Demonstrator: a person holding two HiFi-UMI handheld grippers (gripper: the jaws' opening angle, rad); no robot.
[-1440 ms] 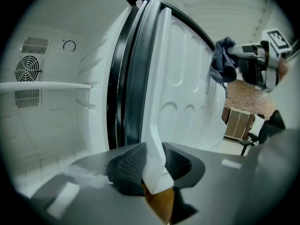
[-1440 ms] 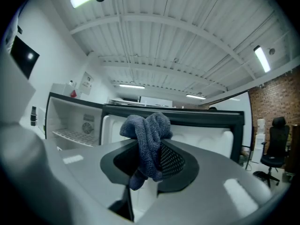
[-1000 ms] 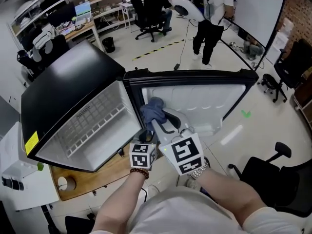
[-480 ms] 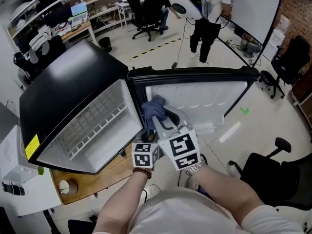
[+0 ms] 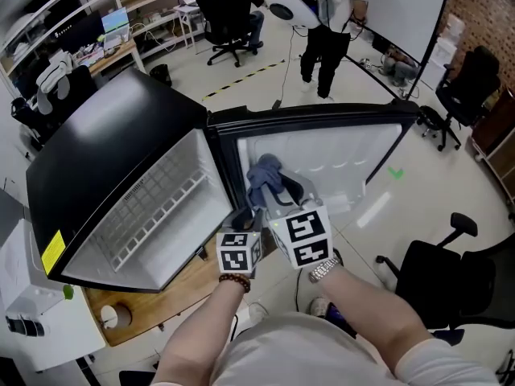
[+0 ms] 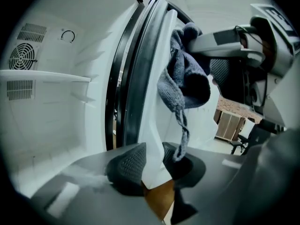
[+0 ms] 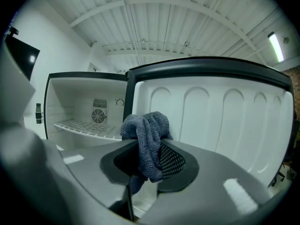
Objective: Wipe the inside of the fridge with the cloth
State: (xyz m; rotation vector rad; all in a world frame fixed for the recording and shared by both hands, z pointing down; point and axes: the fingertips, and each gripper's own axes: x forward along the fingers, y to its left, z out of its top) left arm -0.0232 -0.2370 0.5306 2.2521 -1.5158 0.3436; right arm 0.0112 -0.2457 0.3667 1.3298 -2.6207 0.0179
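Note:
A black fridge (image 5: 121, 147) stands with its door (image 5: 338, 155) swung open to the right. Its white inside holds a wire shelf (image 7: 89, 125) and a fan grille on the back wall. My right gripper (image 5: 269, 193) is shut on a blue-grey cloth (image 7: 146, 135). The bunched cloth (image 5: 264, 175) sits against the door's white inner liner (image 7: 211, 121), near the hinge side. My left gripper (image 6: 152, 165) is shut on the white edge of the door liner (image 6: 152, 125), low down. The cloth (image 6: 185, 78) hangs just above it, one strand dangling by the right pad.
The fridge rests on a wooden board (image 5: 173, 288). A white appliance (image 5: 32, 296) stands at the left. Black office chairs (image 5: 434, 284) are at the right, and people (image 5: 326, 22) stand and sit on the far floor beside desks and a whiteboard (image 5: 406, 14).
My right gripper has sunk a little with the cloth, still at the hinge side of the door liner. The left gripper keeps its hold on the door edge.

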